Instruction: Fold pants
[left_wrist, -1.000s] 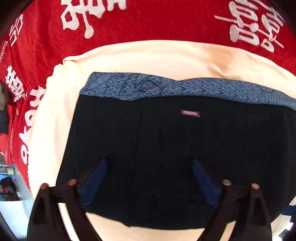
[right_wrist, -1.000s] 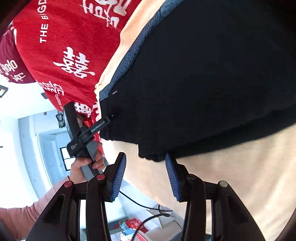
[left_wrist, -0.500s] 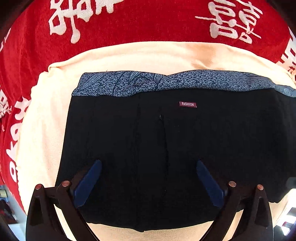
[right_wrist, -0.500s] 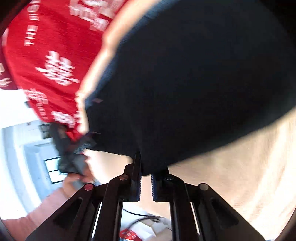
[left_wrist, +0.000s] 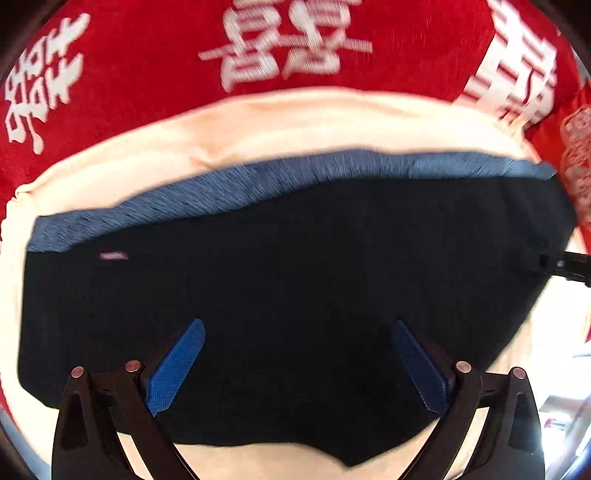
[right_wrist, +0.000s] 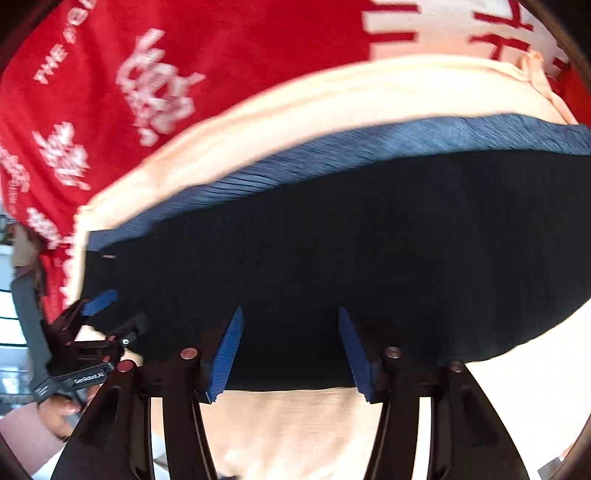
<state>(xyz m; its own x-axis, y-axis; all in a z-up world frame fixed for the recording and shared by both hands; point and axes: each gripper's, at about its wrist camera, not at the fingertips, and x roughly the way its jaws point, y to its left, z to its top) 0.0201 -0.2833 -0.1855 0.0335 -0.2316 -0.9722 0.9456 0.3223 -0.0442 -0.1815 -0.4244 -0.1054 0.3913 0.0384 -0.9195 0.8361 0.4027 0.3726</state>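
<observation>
The black pants (left_wrist: 295, 288) lie folded on a cream cloth (left_wrist: 258, 125), with a blue patterned waistband (left_wrist: 221, 188) along the far edge and a small label (left_wrist: 113, 255) at the left. My left gripper (left_wrist: 295, 328) is open and empty, its blue pads over the pants' near part. My right gripper (right_wrist: 290, 314) is open and empty at the pants (right_wrist: 332, 258) near edge. In the right wrist view the left gripper (right_wrist: 114, 306) shows at the pants' left corner. The right gripper's tip (left_wrist: 561, 264) shows at the pants' right edge.
A red cloth with white characters (left_wrist: 147, 55) covers the table under the cream cloth (right_wrist: 295, 424). The person's hand (right_wrist: 48, 417) holds the left gripper's handle at the lower left. The table edge and room lie beyond at the far left.
My right gripper was shut at the pants' near corner half a second ago and has opened. Both views have shifted over the pants, and the label now sits further left.
</observation>
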